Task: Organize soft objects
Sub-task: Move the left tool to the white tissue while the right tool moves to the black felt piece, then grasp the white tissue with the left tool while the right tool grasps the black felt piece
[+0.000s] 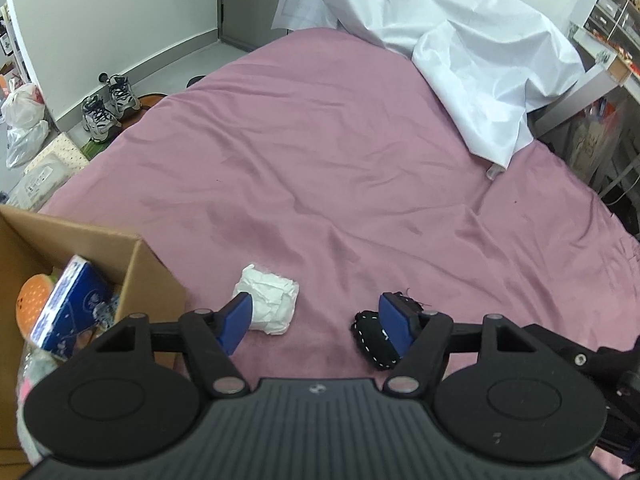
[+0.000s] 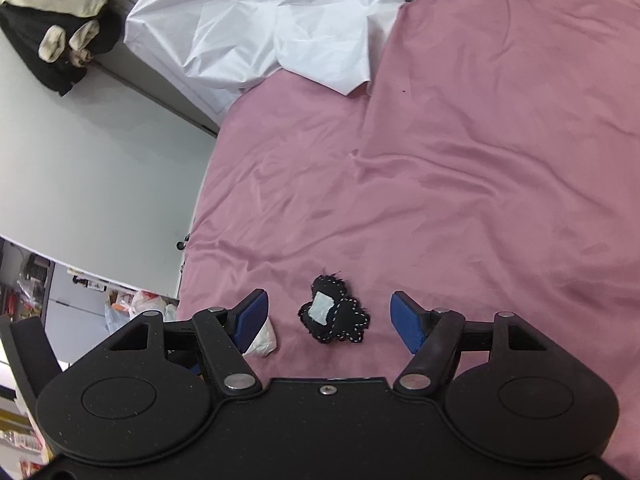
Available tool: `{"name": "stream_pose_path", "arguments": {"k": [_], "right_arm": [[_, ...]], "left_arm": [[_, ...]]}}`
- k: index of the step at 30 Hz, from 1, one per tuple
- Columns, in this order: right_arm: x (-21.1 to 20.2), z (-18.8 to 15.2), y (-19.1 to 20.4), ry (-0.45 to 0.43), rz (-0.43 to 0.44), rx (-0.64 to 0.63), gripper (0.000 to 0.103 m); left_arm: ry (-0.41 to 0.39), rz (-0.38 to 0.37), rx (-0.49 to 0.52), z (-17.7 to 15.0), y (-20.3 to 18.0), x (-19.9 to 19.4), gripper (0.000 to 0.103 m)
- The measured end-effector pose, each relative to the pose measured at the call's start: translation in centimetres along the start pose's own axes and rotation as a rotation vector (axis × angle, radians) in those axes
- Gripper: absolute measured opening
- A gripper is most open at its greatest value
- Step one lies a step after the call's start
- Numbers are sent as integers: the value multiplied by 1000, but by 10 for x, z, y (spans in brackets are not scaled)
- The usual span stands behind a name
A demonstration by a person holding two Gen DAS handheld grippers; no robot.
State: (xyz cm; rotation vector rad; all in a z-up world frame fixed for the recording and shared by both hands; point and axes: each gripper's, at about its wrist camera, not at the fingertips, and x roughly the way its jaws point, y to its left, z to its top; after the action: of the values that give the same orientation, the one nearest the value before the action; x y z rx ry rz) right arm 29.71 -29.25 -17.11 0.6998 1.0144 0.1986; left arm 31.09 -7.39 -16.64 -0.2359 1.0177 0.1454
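Note:
A crumpled white soft wad point(image 1: 269, 303) lies on the pink bedsheet point(image 1: 320, 168), touching or just past the left finger of my left gripper point(image 1: 316, 322), which is open and empty. A small black fabric piece with white stitching point(image 1: 374, 340) lies by its right finger. In the right wrist view the same black piece point(image 2: 334, 317), with a pale patch on it, lies between the fingers of my right gripper point(image 2: 334, 320), which is open. The white wad point(image 2: 262, 342) peeks out behind its left finger. A cardboard box point(image 1: 132, 264) at the left holds a blue pack point(image 1: 72, 308) and an orange plush point(image 1: 34, 298).
A white sheet point(image 1: 460, 40) is bunched at the far end of the bed. Sneakers point(image 1: 106, 106), plastic bags point(image 1: 22, 116) and packages lie on the floor to the left. A desk with shelves point(image 1: 608, 60) stands at the right. Dark clothes point(image 2: 56, 20) lie beside the bed.

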Motion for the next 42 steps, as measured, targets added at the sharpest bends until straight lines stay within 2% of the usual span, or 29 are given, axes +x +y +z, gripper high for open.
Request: {"name": "stream_pose_path", "arguments": {"k": [17,19,23,24,29,40,41,42], "right_arm": [[30,1,-8,32,-12,34,67],[33,0,-11,34,-11,43,67],[43,0,-12,45,-21,57,67],[45,0,-12,47,-21,57,67],[58,-1,-3,67,-16,39,67],[78,-13,9,84,-67,-57,67],[80,-14,11,81,-74,-79,67],[81,-16,13,79,-81,-100,61]], "left_arm": [[27,105,65,4,-7,46,68],[29,116,75,6,-6,47,62],[34,132,64,12,2,47,37],[37,129,61,13,5,46,30],[52,84,36,20,18,43,30],[53,10,41,25,14,26,29],[53,4,39,25,14,24,29],[52,1,36,26,14,23,29]]}}
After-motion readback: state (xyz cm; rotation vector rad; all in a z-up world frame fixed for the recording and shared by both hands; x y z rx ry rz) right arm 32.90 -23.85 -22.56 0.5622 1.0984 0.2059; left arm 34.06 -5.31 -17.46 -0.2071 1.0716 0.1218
